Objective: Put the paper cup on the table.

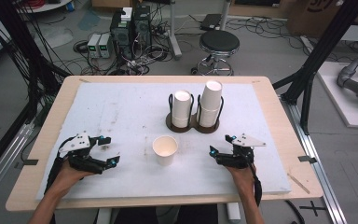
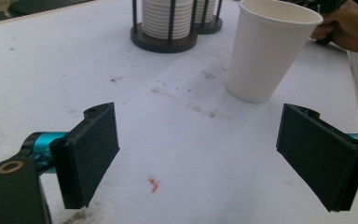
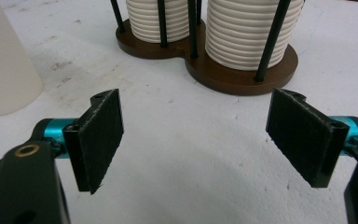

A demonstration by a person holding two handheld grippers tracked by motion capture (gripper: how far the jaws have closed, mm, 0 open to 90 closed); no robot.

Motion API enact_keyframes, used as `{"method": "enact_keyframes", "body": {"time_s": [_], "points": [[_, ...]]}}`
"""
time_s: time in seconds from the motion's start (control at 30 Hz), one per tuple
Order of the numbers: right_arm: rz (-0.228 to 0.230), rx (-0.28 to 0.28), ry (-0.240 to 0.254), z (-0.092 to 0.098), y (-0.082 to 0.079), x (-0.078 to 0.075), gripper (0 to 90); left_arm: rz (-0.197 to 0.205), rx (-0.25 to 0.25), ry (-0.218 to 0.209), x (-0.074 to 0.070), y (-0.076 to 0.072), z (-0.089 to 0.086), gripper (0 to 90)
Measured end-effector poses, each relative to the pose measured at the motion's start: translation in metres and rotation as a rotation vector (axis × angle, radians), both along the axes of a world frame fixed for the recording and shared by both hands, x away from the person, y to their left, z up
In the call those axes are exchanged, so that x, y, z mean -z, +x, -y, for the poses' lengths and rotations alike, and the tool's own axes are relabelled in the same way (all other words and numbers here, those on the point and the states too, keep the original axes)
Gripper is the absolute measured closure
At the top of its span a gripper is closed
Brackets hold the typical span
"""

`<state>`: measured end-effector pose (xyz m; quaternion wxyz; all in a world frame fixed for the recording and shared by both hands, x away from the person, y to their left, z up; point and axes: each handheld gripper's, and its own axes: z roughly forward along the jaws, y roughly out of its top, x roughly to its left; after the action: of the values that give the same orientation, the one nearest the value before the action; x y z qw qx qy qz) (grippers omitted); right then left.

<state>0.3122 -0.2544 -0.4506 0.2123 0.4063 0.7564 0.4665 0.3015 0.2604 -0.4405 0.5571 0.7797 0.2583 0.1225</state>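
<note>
A single white paper cup [image 1: 165, 149] stands upright on the white mat, between my two grippers; it also stands ahead and to the right in the left gripper view [image 2: 270, 49] and at the left edge of the right gripper view [image 3: 2, 65]. Behind it a dark two-post holder [image 1: 192, 123] carries two stacks of white cups [image 1: 182, 108] [image 3: 249, 32]. My left gripper [image 1: 110, 150] is open at the left of the cup, nothing between its pads [image 2: 91, 151]. My right gripper [image 1: 220, 145] is open at the cup's right, facing the holder, jaws apart over bare mat.
The white mat [image 1: 121, 112] covers a wooden table [image 1: 56, 121] and has small stains, with a red fleck [image 2: 154, 185] near the left gripper. Beyond the table stand a black stool [image 1: 219, 44], computer boxes [image 1: 130, 28] and loose cables on the floor.
</note>
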Motion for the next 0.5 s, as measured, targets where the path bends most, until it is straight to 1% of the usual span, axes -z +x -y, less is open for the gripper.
{"method": "enact_keyframes", "body": {"time_s": [0.03,0.23,0.3,0.37,0.43,0.5], "points": [[0.005,-0.001,-0.001,0.001,0.001,0.0,19.5,0.001,-0.004,-0.001,0.001,-0.001,-0.001,12.8],[-0.006,-0.006,-0.003,0.0,0.002,0.0,19.6,0.011,-0.06,-0.013,0.005,-0.001,-0.009,12.8],[-0.01,-0.005,0.008,0.001,0.001,0.0,19.5,0.018,-0.091,-0.021,0.006,-0.001,-0.011,12.8],[-0.009,-0.007,0.018,0.002,0.001,0.0,19.6,0.021,-0.12,-0.044,0.008,-0.002,-0.013,12.8],[-0.005,-0.008,0.024,0.003,0.002,0.0,19.5,0.028,-0.152,-0.037,0.011,-0.002,-0.016,12.8],[-0.008,-0.01,0.024,0.003,0.002,0.0,19.6,0.024,-0.175,-0.059,0.011,-0.002,-0.018,12.8]]}}
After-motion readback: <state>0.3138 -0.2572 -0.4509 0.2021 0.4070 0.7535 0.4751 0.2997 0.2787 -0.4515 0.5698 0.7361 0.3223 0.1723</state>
